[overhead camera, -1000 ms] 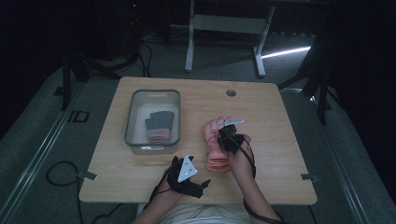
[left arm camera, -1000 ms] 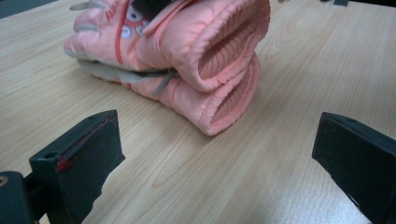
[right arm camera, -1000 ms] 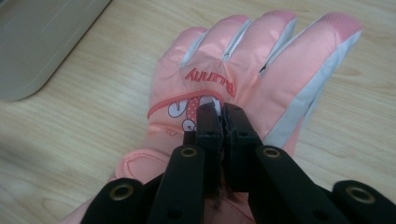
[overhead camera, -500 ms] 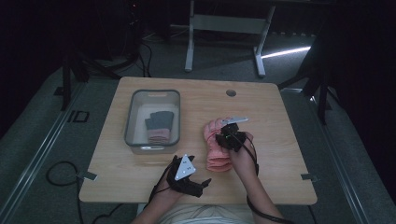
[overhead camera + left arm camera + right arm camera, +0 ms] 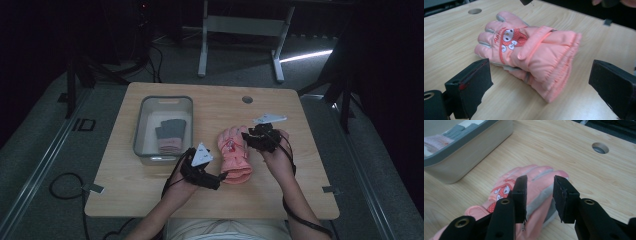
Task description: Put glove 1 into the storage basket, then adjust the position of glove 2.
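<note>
Pink gloves (image 5: 234,154), stacked one on the other, lie flat on the counter (image 5: 300,190) a little right of its middle, well in from every edge, with bare wood open on the right and toward the far side. Their long axis runs from the near edge to the far one: fingertips point away from the person, frilled cuffs toward the person. The left gripper (image 5: 218,179) sits just beside the cuffs, its jaws spread wide on either side of them without touching in the left gripper view. The right gripper (image 5: 249,137) hovers over the fingertips, jaws narrowly apart after just opening, nothing between them. A grey bin (image 5: 141,131) stands just to the left of the gloves, holding a grey and pink glove (image 5: 170,135); a round hole (image 5: 247,99) lies near the far edge.
</note>
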